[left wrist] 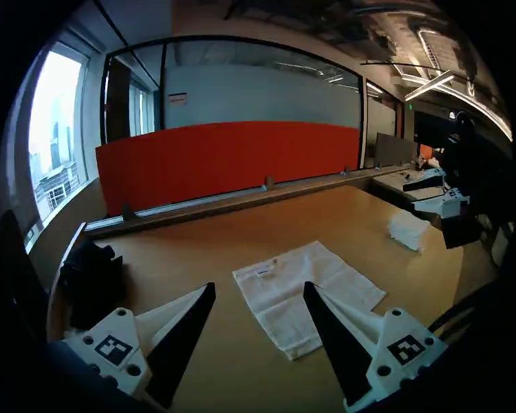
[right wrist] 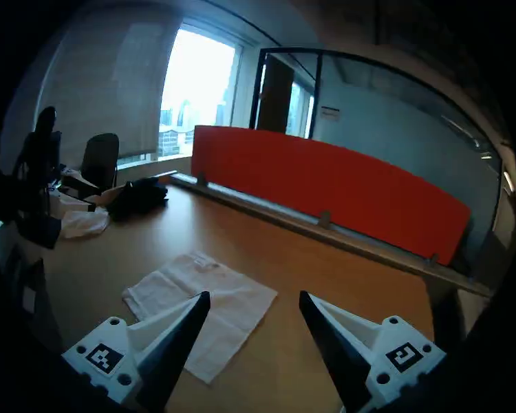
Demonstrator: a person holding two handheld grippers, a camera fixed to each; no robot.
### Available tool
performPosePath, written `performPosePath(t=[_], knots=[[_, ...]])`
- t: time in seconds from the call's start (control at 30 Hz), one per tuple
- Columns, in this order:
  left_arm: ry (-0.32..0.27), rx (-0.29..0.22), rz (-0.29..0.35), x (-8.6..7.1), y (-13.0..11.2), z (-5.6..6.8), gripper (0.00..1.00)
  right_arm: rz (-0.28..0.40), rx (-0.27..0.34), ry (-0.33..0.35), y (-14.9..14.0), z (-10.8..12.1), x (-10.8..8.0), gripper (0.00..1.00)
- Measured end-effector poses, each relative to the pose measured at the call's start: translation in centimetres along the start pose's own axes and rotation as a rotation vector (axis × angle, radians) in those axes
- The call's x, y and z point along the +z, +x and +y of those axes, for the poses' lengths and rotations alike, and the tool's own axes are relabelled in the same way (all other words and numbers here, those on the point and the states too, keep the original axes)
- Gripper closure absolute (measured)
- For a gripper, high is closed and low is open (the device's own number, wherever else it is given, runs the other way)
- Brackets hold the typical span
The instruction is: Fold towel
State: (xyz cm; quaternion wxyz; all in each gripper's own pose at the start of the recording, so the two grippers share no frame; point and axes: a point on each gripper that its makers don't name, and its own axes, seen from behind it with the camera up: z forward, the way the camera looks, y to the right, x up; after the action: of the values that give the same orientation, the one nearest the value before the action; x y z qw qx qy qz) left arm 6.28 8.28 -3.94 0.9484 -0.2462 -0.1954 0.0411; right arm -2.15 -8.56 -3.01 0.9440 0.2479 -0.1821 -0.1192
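Lying flat and unfolded on the wooden tabletop (left wrist: 210,241), the white towel (left wrist: 278,296) is set cornerwise, with one corner turned toward each camera. The left gripper (left wrist: 258,286) is held open above the tabletop, nothing between its fingers. In the left gripper view the towel is found just ahead and slightly right of the gap. The right gripper (right wrist: 253,294) is likewise spread wide and empty, and in the right gripper view the towel (right wrist: 230,303) is found ahead and slightly left. The cloth is thus judged to lie between the two grippers, neither clearly nearer. Its long axis cannot be told for certain through the fisheye. No edge has been lifted yet, so the first fold is judged not begun. The near corners would probably be taken first, one by each gripper.
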Motion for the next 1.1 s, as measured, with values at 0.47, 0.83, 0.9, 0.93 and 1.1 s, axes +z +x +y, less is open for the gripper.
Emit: performPosePath(t=[0.47,0.83,0.9,0.93,1.1], knots=[[-0.158,0.063,-0.081,1.7,-2.0,2.8,0.05,-0.126,-0.051,0.167,-3.5,-2.8,1.1,0.0],[-0.203,0.091,-0.131,2.8,-4.4,4.0,0.05,-0.165,-0.064,0.211,-5.7,-4.1,2.2,0.0],[-0.208,0.097,-0.14,3.0,-4.9,4.1,0.05,-0.174,-0.065,0.213,-6.3,-4.2,2.5,0.0],[-0.209,0.099,-0.145,3.1,-5.2,4.2,0.05,-0.178,-0.064,0.215,-6.7,-4.3,2.6,0.0],[-0.212,0.11,-0.17,3.8,-6.8,4.4,0.05,-0.196,-0.056,0.225,-8.3,-4.8,3.2,0.0]])
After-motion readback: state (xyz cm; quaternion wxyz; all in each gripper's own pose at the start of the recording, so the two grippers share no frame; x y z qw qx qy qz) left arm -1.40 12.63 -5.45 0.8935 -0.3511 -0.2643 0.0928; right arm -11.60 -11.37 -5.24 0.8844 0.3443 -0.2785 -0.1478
